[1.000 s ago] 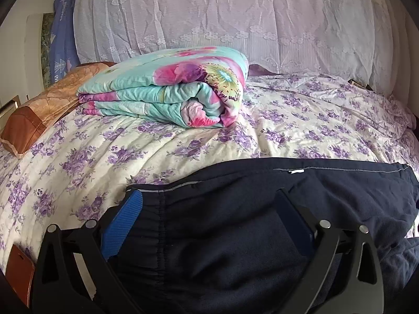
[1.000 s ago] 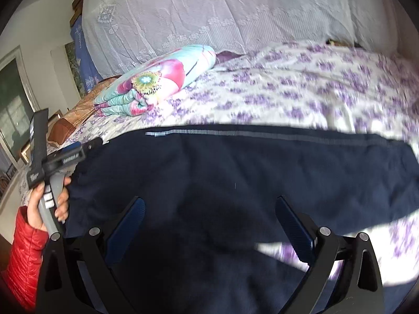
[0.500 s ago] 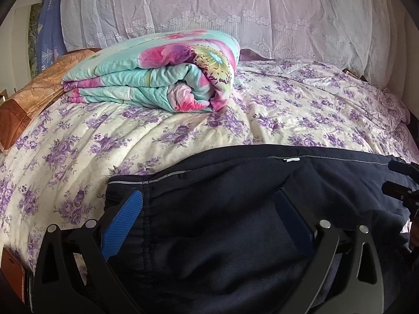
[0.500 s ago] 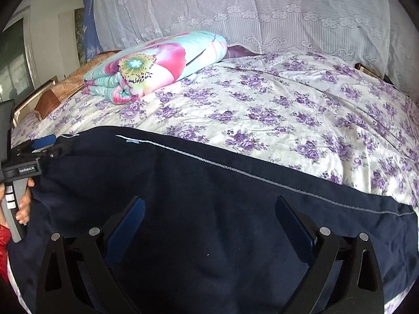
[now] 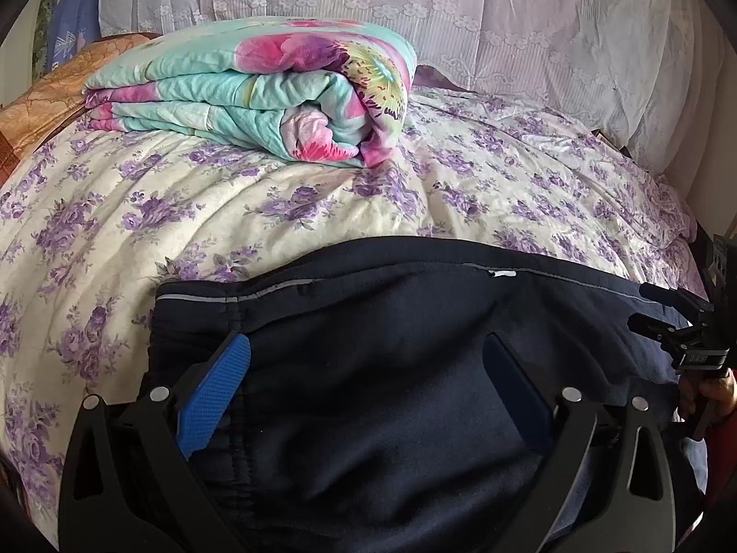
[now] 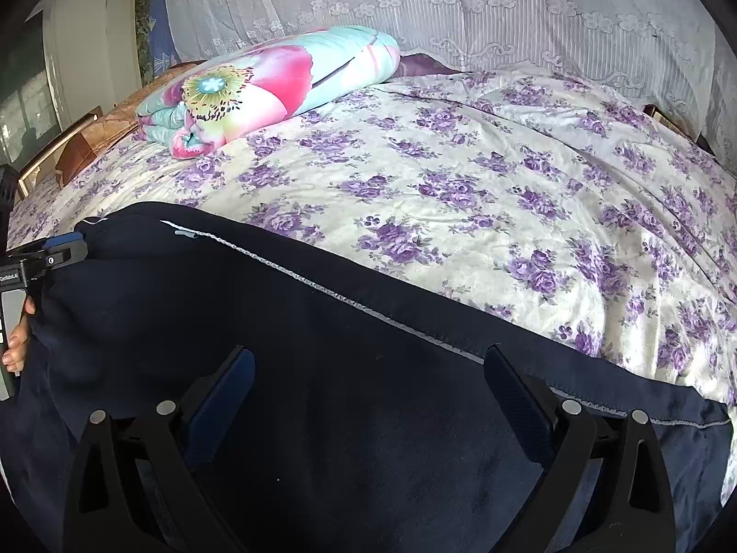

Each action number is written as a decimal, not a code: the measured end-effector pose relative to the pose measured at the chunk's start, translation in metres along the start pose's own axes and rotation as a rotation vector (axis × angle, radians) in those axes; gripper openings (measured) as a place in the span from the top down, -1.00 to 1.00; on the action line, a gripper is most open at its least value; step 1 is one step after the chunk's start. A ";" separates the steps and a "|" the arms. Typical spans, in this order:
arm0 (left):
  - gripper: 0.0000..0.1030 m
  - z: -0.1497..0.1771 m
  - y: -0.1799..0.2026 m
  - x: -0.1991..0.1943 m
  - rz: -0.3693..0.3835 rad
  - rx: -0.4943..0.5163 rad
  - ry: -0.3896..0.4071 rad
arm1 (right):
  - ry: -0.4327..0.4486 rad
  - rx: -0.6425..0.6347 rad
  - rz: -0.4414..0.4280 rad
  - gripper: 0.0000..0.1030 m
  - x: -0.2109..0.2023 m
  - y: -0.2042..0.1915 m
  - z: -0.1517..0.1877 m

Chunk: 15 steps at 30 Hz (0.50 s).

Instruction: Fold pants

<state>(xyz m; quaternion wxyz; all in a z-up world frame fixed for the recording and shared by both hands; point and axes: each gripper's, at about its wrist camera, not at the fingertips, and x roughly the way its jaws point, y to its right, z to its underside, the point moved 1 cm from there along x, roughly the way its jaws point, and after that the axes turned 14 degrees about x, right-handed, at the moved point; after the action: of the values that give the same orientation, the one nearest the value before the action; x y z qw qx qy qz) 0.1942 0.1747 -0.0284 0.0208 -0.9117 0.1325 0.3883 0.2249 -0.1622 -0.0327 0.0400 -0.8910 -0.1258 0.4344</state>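
Note:
Dark navy pants (image 5: 414,285) lie spread across the near side of the bed, waistband end at the left, with a grey stitched seam along the far edge (image 6: 322,285). My left gripper (image 5: 366,345) is open, its blue pads wide apart over the fabric near the waistband. My right gripper (image 6: 368,352) is open too, low over the leg part of the pants (image 6: 276,368). Each gripper shows in the other's view: the right gripper (image 5: 654,313) at the right edge, the left gripper (image 6: 64,249) at the left edge by the pants' corner.
A folded floral quilt (image 5: 258,92) lies at the back left of the purple-flowered bed sheet (image 6: 460,175). Lace-covered pillows (image 5: 460,14) line the head end. An orange-brown pillow (image 5: 41,97) sits far left. A hand (image 6: 18,345) holds the left gripper's handle.
Both grippers have moved forward over the bed, so the quilt looms larger. The pants' far edge now lies further onto the sheet. The right gripper has come further into the left view.

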 end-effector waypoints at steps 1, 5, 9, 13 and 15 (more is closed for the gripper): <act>-0.91 0.000 0.000 0.000 0.001 0.000 -0.001 | -0.002 -0.007 0.005 -0.93 0.002 -0.001 -0.002; -0.91 0.000 -0.001 0.001 0.011 -0.009 -0.004 | -0.019 -0.046 -0.001 -0.93 0.010 -0.011 -0.010; -0.91 0.000 -0.002 0.001 0.018 -0.014 -0.004 | -0.044 -0.165 -0.019 -0.93 0.019 -0.028 -0.019; -0.91 0.001 -0.004 0.000 0.035 -0.030 0.002 | -0.032 -0.317 0.013 -0.93 0.028 -0.042 -0.024; -0.91 0.000 -0.007 -0.001 0.053 -0.043 0.007 | -0.020 -0.377 0.003 -0.93 0.029 -0.045 -0.028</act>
<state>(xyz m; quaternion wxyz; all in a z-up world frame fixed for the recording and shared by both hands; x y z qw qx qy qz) 0.1955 0.1817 -0.0287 -0.0097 -0.9096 0.1482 0.3881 0.2556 -0.1104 -0.0298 -0.1296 -0.8784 -0.2040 0.4122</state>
